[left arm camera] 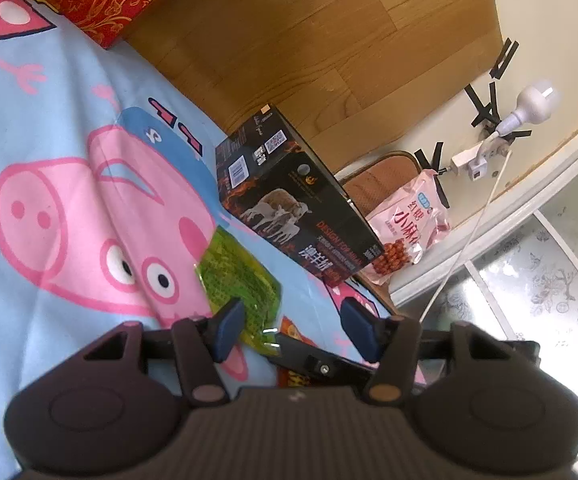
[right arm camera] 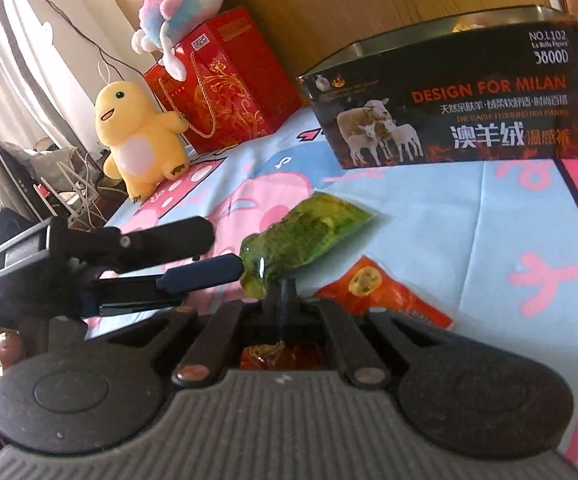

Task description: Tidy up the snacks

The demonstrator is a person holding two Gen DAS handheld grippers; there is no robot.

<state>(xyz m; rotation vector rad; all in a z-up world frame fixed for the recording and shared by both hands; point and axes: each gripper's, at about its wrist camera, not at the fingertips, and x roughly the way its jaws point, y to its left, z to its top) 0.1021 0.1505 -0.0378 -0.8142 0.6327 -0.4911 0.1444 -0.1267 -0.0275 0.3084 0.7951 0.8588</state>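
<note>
Left gripper point(left arm camera: 293, 328) seen with jaws apart, green snack packet point(left arm camera: 237, 280) lying between its pads, right gripper point(right arm camera: 285, 300) clamped shut just beside the packet, orange packet point(right arm camera: 385, 292) under it, black box point(right arm camera: 449, 108) further ahead

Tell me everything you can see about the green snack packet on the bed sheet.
The green snack packet is a clear, glossy plastic pouch with a sealed flat edge and green contents. It lies flat on the cartoon-print sheet, in front of the black box and beside the orange packet. One blue pad of the left gripper touches its near end; the jaws are not closed on it.
</note>
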